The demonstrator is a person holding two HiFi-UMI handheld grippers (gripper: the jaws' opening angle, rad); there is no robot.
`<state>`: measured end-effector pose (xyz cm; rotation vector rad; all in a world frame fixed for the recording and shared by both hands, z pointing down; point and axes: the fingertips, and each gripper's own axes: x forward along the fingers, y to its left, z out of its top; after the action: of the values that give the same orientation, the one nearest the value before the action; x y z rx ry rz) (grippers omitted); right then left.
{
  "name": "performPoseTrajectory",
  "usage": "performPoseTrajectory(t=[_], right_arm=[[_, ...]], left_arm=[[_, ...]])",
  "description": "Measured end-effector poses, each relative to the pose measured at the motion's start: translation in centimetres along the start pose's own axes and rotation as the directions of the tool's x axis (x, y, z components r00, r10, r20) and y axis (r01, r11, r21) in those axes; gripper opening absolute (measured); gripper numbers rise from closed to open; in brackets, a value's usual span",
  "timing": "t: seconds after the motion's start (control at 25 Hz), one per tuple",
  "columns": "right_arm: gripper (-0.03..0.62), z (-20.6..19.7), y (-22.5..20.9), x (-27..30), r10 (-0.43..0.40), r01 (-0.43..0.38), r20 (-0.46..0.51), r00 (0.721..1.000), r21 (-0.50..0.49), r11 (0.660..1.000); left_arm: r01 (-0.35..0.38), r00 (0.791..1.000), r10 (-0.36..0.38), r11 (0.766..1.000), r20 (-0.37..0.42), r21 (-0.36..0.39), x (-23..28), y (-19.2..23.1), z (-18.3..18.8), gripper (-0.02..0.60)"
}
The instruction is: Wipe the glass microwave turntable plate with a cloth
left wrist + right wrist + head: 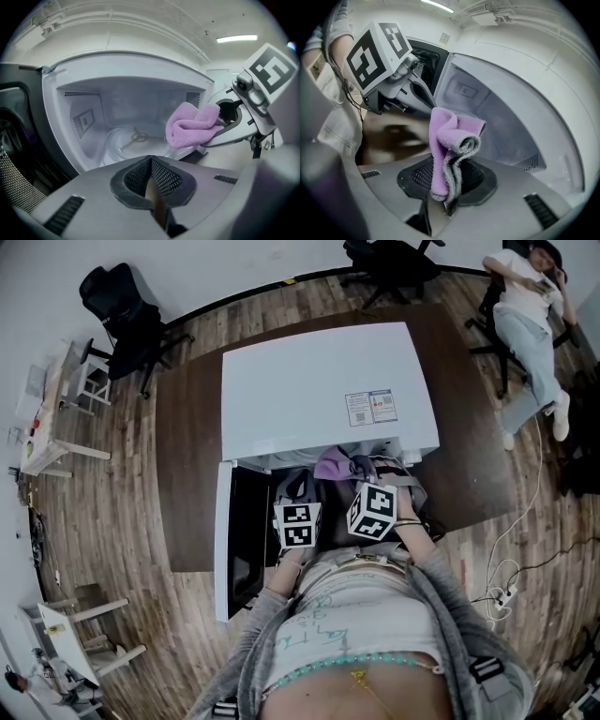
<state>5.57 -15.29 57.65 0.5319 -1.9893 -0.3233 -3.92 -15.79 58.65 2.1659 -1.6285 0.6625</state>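
Observation:
The glass turntable plate (123, 146) lies on the floor of the open white microwave (328, 390), seen in the left gripper view. My left gripper (150, 161) hovers just outside the opening, shut with nothing between its jaws. My right gripper (446, 165) is shut on a folded purple cloth (449, 140), which sticks up from its jaws. In the left gripper view that cloth (190, 129) hangs at the cavity's right front edge, above the plate's right side and apart from it. In the head view both grippers (297, 512) (367, 498) sit side by side at the microwave's mouth.
The microwave door (223, 540) swings open to the left. The microwave stands on a dark brown table (187, 427). Office chairs (127, 320) stand at the back, and a person (530, 324) sits at the far right. Cables (506, 587) lie on the wooden floor.

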Motion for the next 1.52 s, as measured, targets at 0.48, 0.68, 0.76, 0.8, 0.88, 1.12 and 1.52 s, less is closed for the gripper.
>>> performPoseTrajectory(t=[0.48, 0.68, 0.76, 0.8, 0.88, 1.12, 1.52], right_arm=[[0.123, 0.9, 0.4, -3.2, 0.015, -0.016, 0.108, 0.994, 0.01, 1.0], [0.123, 1.2, -0.1, -4.7, 0.0, -0.009, 0.16, 0.987, 0.051, 0.999], [0.122, 1.4, -0.5, -5.4, -0.007, -0.008, 0.189, 0.982, 0.079, 0.997], [0.121, 1.5, -0.7, -5.9, -0.012, -0.008, 0.205, 0.979, 0.094, 0.995], [0.121, 1.6, -1.1, -6.7, -0.023, -0.008, 0.238, 0.971, 0.128, 0.992], [0.121, 2.2, -2.4, -9.1, -0.034, -0.052, 0.344, 0.938, 0.236, 0.97], [0.121, 2.8, -4.1, -12.2, -0.082, -0.098, 0.456, 0.886, 0.357, 0.929]], left_arm=[[0.014, 0.997, -0.011, 0.999, 0.08, -0.038, -3.5, -2.9, 1.7, 0.011], [0.005, 0.993, 0.0, 0.999, 0.118, -0.043, -4.6, -3.4, 3.2, 0.011], [0.002, 0.991, 0.003, 0.999, 0.131, -0.037, -4.9, -3.7, 3.8, 0.011], [-0.001, 0.99, 0.005, 1.0, 0.14, -0.027, -5.1, -3.9, 4.1, 0.011], [-0.009, 0.987, 0.01, 1.0, 0.16, -0.006, -5.6, -4.3, 4.8, 0.011], [-0.008, 0.98, 0.01, 1.0, 0.2, -0.007, -6.9, -5.2, 7.0, 0.011], [0.04, 0.97, -0.037, 0.999, 0.241, -0.008, -8.6, -7.3, 10.5, 0.011]])
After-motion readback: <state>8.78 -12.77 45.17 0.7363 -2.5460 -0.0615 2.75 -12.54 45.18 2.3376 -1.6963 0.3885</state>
